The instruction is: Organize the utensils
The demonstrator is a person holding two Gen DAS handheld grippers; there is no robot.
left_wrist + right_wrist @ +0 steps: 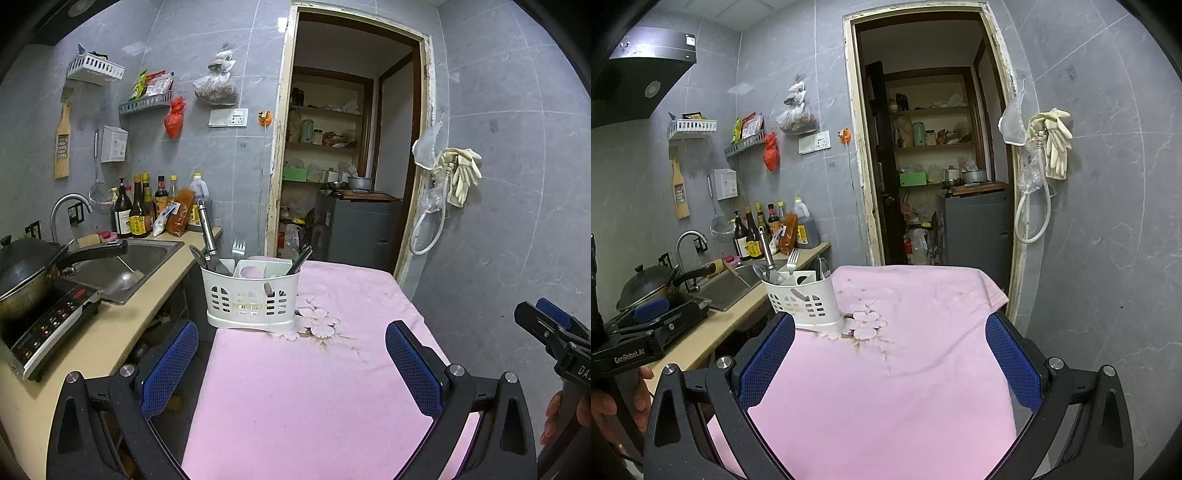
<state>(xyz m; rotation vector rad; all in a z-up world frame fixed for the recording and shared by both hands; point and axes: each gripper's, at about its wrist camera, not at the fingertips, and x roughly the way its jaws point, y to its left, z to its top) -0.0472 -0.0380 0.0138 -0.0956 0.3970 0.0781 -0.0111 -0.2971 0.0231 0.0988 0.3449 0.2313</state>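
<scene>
Left wrist view: both grippers, left gripper [291, 363] and right gripper [890, 360], are spread and empty; the caddy [252, 295] holds every utensil, so sorting appears complete.

The left claw [291, 354] has black speckled arms with teardrop cut-outs, round silver screws at the pivots, and blue fingers [170, 365] faced with a fine mesh-textured pad. The right claw [890, 354] is built alike. White lettering on one black body reads "GenRobot.AI" (the other shows only "DA").
</scene>
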